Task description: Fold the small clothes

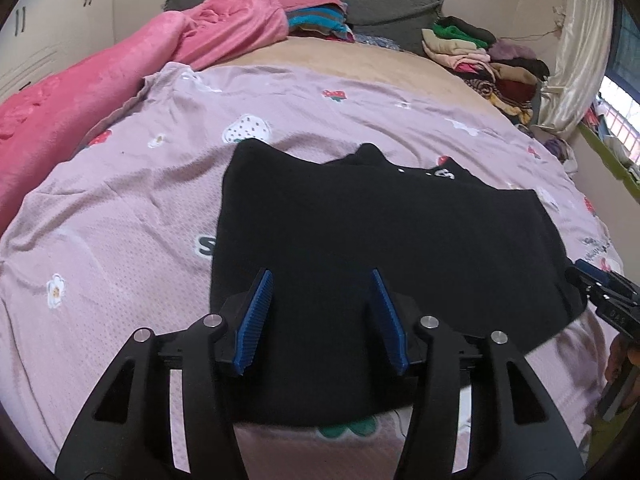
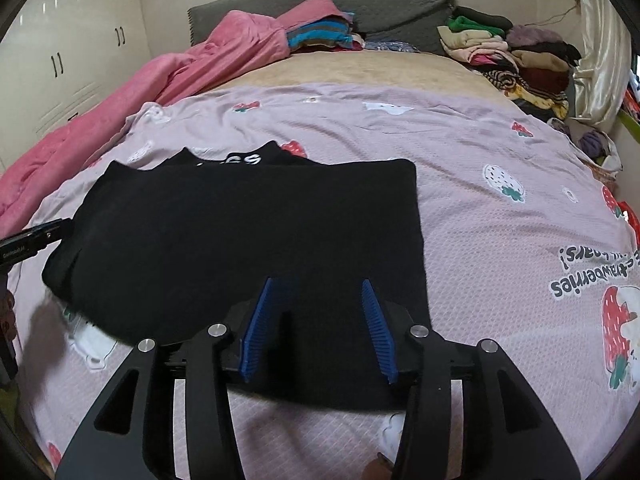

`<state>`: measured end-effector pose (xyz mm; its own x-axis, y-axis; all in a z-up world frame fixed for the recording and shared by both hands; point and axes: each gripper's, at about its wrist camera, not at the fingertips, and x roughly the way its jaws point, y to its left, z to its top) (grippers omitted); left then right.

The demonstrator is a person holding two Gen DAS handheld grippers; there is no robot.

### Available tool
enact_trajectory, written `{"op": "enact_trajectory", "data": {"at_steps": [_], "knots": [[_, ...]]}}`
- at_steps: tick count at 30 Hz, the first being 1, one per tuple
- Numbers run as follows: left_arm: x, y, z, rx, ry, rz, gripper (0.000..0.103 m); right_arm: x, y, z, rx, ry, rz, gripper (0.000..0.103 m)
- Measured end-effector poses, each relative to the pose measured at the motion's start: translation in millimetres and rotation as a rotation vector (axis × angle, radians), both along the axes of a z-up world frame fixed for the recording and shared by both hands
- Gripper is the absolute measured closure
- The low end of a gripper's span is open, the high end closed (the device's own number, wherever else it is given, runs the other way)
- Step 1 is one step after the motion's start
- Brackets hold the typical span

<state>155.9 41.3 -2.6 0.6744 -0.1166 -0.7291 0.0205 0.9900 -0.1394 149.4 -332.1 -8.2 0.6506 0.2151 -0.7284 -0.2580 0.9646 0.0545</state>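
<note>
A black garment lies folded flat on the lilac strawberry-print sheet, with white letters showing at its far edge. My left gripper hovers over the garment's near left part. Its blue pads stand apart and nothing is pinched between them. My right gripper is open in the same way over the near right part of the garment. Each gripper shows at the edge of the other's view: the right gripper beside the garment's right edge, the left gripper at its left edge.
A pink blanket is bunched along the left side of the bed. Several folded clothes are stacked at the far right beside a pale curtain. A grey headboard and white wardrobe doors stand behind.
</note>
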Motion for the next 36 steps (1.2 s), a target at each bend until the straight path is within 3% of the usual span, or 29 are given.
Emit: {"op": "enact_trajectory", "data": {"at_steps": [1,17,28,35,36], "knots": [[-2.4,-1.9,-0.5,0.004,0.001,-0.005,0.043,-1.3,1.2,-0.2,0.002,0.003,0.008,0.055],[-21.9,-13.7,-27.3,0.036,0.089,-0.042,0.04,-7.2,-0.9,-25.8,-0.031,0.095,-0.024,0.044],[-29.7,-8.2,-27.5,0.015,0.085,-0.035,0.039,-18.5,-9.4,-29.9,-0.012,0.105,-0.056,0.039],[-39.8,-5.8,-22.1,-0.007,0.067,-0.034,0.031,-30.5,-9.3,-21.9,0.001,0.078,-0.068,0.018],[-40.7,-5.4,-21.6,-0.01,0.065,-0.033,0.026,-31.7,-8.7,-20.8,-0.002,0.073,-0.07,0.016]]}}
